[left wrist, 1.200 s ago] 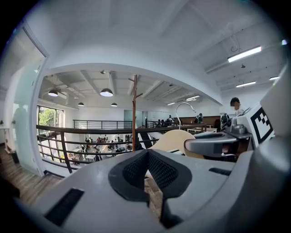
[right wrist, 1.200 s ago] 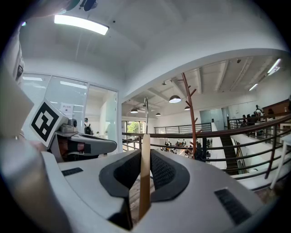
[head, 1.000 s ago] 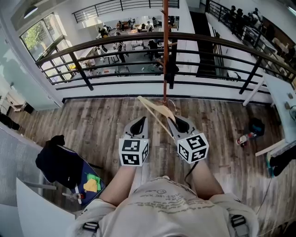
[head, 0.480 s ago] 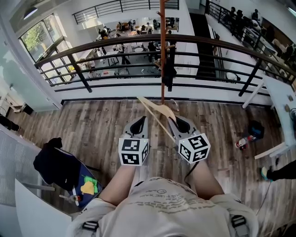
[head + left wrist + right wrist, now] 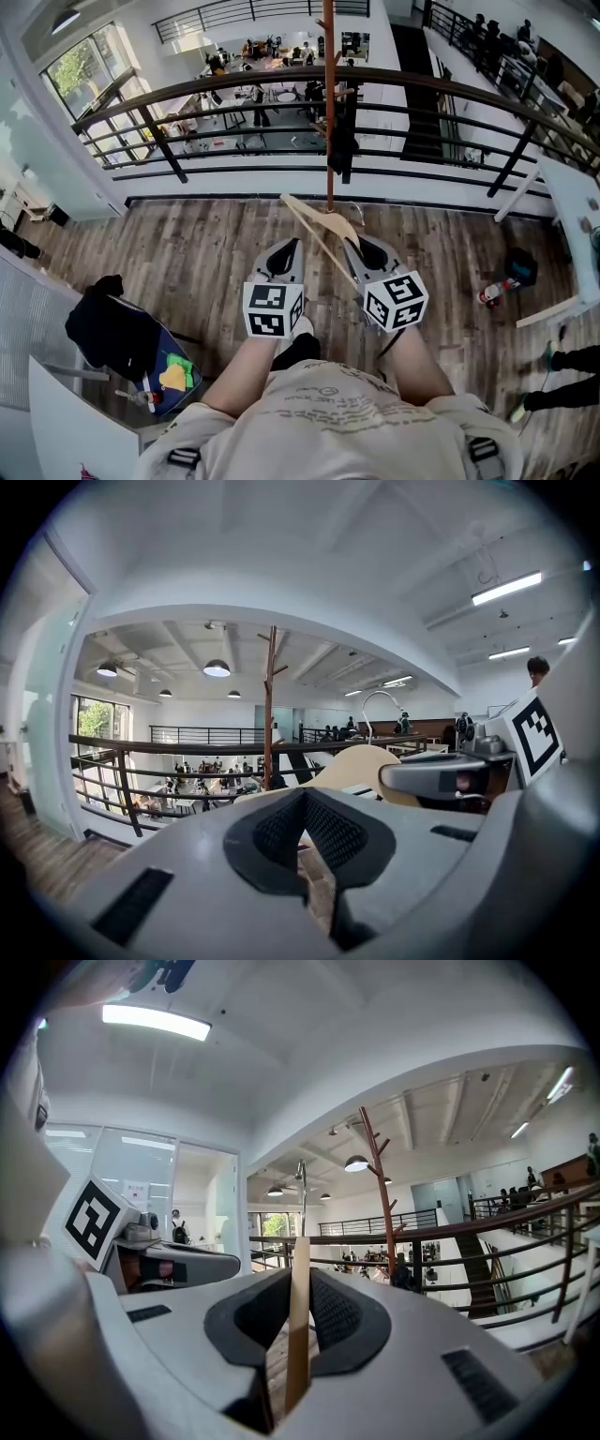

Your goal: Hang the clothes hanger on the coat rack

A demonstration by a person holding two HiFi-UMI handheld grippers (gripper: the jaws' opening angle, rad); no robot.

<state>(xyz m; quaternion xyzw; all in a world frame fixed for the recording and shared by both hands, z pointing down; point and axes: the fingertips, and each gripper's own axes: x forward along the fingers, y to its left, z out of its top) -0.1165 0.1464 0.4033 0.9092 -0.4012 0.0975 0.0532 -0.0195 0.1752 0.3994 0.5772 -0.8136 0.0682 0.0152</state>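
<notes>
In the head view, the coat rack (image 5: 329, 103) was seen as a slim brown pole rising in front of the dark railing (image 5: 187, 98); the wooden clothes hanger (image 5: 317, 228) was held just on the near side of that pole, close to its foot, with one arm slanted away to the pole's left; the right gripper (image 5: 367, 251) was set at the hanger, nearer the person than the pole, and the left gripper (image 5: 283, 253) was carried beside it, to the pole's left and apart from the hanger; both were held over the plank floor (image 5: 187, 253). In the left gripper view, the left gripper's (image 5: 302, 799) jaws were seen drawn together with nothing between them; the coat rack (image 5: 269, 705) was seen upright ahead of them and slightly to the left, and the pale body of the hanger (image 5: 361, 766) was seen to the rack's right, with the right gripper (image 5: 441, 775) beyond it. In the right gripper view, the right gripper's (image 5: 298, 1283) jaws were seen clamped on a thin wooden bar of the hanger (image 5: 300, 1251), which stood upright between the pads; the coat rack (image 5: 384, 1194) was seen ahead and to the right of that bar, not touched by it, and the left gripper (image 5: 178, 1265) was seen well to the rack's left.
</notes>
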